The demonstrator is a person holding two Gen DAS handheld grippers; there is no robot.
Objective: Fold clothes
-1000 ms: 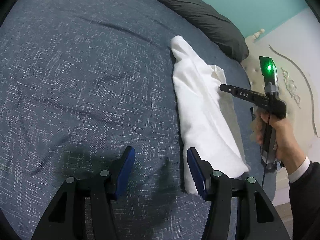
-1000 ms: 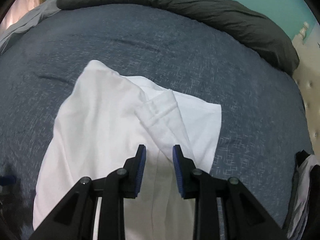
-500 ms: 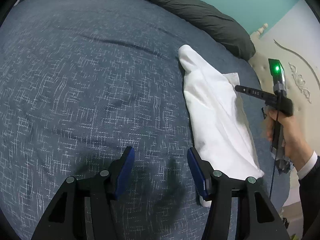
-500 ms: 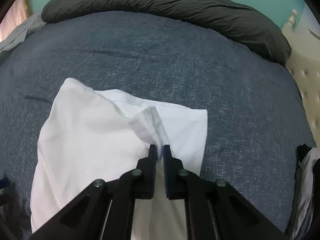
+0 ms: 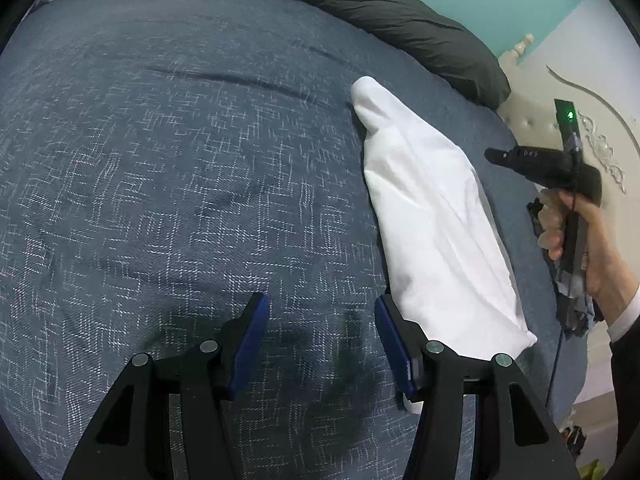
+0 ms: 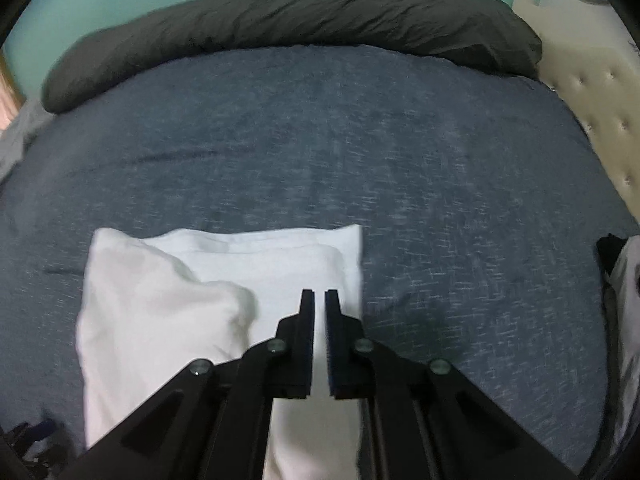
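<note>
A plain white garment [image 5: 432, 216] lies on a blue bedspread [image 5: 180, 160] (flecked with white), beside a charcoal pillow [image 6: 304, 12].

The blue bedspread [image 5: 168, 168] lies bare and open across its left and middle, so a gripper could pass freely there. On the right the white garment [image 5: 432, 224] takes up a long strip. Along the far edge a dark pillow [image 6: 304, 20] bars the way, and the cream headboard [image 6: 600, 120] closes off the right side.
</note>
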